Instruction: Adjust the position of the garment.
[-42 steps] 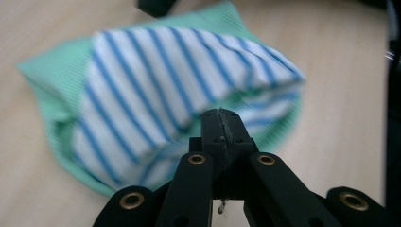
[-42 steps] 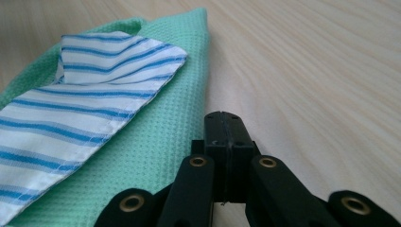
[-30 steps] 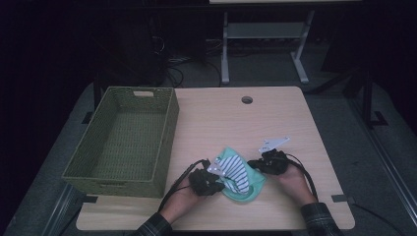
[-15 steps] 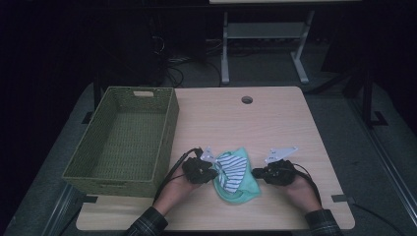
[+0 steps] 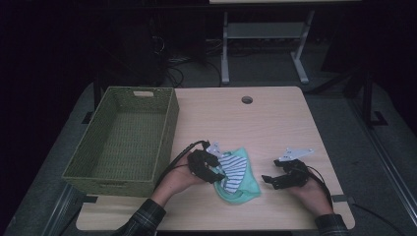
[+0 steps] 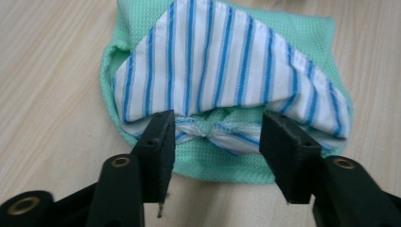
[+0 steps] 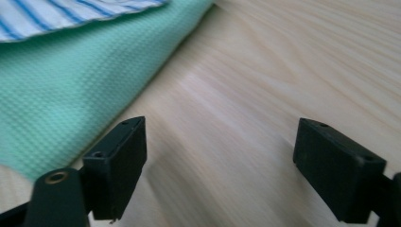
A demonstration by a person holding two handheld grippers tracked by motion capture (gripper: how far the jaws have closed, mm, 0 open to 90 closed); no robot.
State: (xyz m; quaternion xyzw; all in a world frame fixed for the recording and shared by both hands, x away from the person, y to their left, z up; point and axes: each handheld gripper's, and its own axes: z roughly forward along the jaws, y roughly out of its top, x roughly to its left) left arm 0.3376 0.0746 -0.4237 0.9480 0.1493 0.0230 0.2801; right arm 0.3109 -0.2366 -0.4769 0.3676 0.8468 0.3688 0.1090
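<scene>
Both sets of fingers just sprang apart, left gripper (image 6: 215, 137) straddling the folded striped cloth (image 6: 227, 71) unpinched, right gripper (image 7: 220, 161) bare just beside it; fold released, next likely regrip and carry left into the basket (image 5: 123, 142).

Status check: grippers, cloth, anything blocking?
Both grippers just opened: left gripper at cloth edge, right gripper clear of it. Cloth folded on table. Nothing blocking.
</scene>
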